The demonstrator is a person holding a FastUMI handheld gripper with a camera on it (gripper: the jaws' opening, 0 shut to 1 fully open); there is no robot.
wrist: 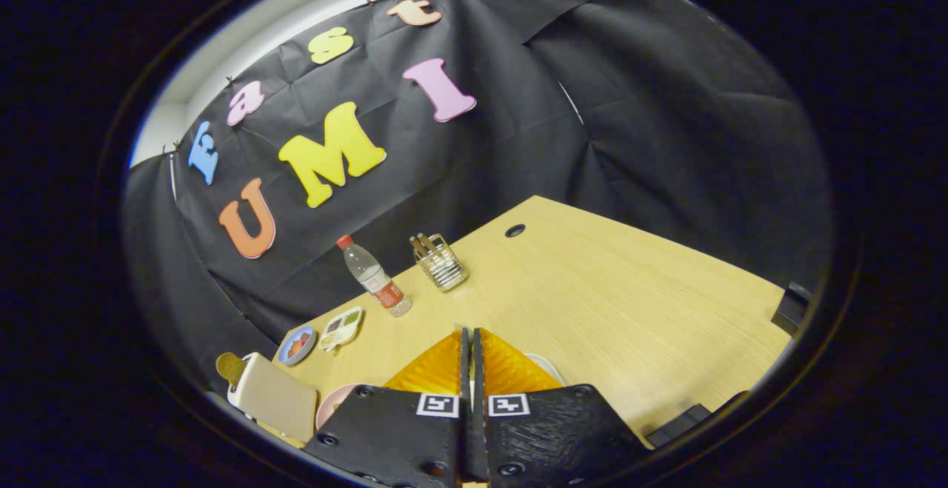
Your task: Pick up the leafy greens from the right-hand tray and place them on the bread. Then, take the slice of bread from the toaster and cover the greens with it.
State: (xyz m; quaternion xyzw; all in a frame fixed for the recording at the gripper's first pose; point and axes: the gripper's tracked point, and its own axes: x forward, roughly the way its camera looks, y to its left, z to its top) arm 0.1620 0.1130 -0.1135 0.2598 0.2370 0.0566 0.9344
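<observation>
The gripper (pixel 469 336) hangs above the wooden table (pixel 615 303), fingers pressed together on nothing — toaster (pixel 270 395) at lower left, water bottle (pixel 374 277) beyond.

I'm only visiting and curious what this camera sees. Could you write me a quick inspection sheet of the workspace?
Surface: light wooden table with a round cable hole.
Job's things: cream toaster with bread slice sticking up; divided tray; blue plate; pink plate.
Clutter: water bottle, wire holder.
Gripper: gripper with orange fingers closed together, holding nothing.
Cables: nothing seen.
Surroundings: black cloth wall.
</observation>
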